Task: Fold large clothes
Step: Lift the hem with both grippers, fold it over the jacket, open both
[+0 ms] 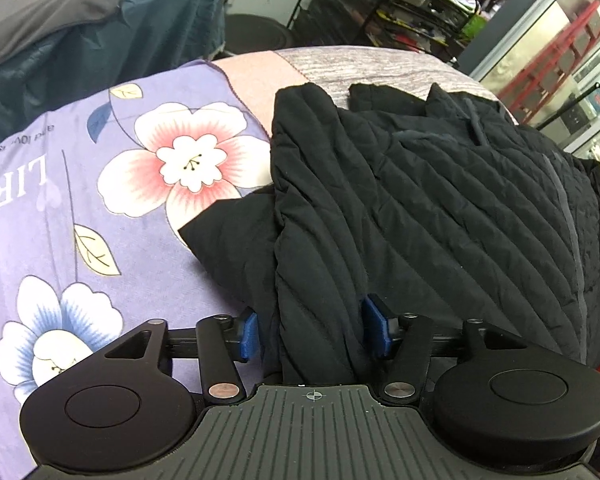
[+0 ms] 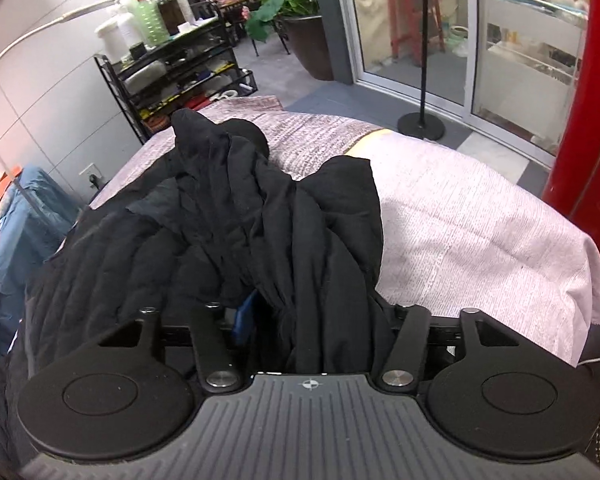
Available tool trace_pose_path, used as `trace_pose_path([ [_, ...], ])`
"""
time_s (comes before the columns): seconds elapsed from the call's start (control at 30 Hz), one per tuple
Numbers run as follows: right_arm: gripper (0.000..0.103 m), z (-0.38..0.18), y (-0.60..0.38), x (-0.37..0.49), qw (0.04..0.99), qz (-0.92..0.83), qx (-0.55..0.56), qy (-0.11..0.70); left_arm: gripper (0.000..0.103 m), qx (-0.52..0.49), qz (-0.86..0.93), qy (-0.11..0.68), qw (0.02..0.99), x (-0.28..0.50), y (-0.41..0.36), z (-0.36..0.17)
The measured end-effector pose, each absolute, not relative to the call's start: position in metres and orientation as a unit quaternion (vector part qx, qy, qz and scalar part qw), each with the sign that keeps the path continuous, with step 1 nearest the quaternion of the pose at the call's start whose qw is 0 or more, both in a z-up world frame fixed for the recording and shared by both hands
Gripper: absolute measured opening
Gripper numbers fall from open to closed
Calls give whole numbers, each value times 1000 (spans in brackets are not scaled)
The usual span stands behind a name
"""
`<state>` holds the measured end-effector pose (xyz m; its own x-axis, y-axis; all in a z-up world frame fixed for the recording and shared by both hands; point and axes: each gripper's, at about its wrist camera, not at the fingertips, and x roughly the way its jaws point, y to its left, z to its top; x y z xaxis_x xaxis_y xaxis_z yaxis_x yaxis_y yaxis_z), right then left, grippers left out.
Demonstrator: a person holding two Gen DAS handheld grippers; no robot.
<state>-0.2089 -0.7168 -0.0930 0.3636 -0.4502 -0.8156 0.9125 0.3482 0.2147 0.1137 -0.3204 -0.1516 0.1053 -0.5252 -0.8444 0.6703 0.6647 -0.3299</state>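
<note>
A black quilted jacket lies on the covered table, partly folded, with a sleeve laid over its left side. My left gripper has its blue pads on either side of a thick fold of the jacket's near edge and grips it. In the right wrist view the same jacket is bunched up. My right gripper is closed on a gathered bunch of its fabric; the fabric hides the right fingertip.
The table carries a purple floral cloth on the left and a pale woven cloth on the right. A pile of blue and grey garments lies beyond. A black shelf rack, a lamp stand and glass doors stand behind.
</note>
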Motion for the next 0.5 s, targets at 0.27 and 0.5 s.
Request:
trace_pose_path([
  [0.27, 83, -82, -709, -225, 732, -478, 367, 318, 103, 141, -378, 487, 775, 102, -306, -125],
  [0.5, 98, -47, -675, -231, 762, -480, 323, 291, 103, 204, -355, 454, 792, 85, -286, -94],
])
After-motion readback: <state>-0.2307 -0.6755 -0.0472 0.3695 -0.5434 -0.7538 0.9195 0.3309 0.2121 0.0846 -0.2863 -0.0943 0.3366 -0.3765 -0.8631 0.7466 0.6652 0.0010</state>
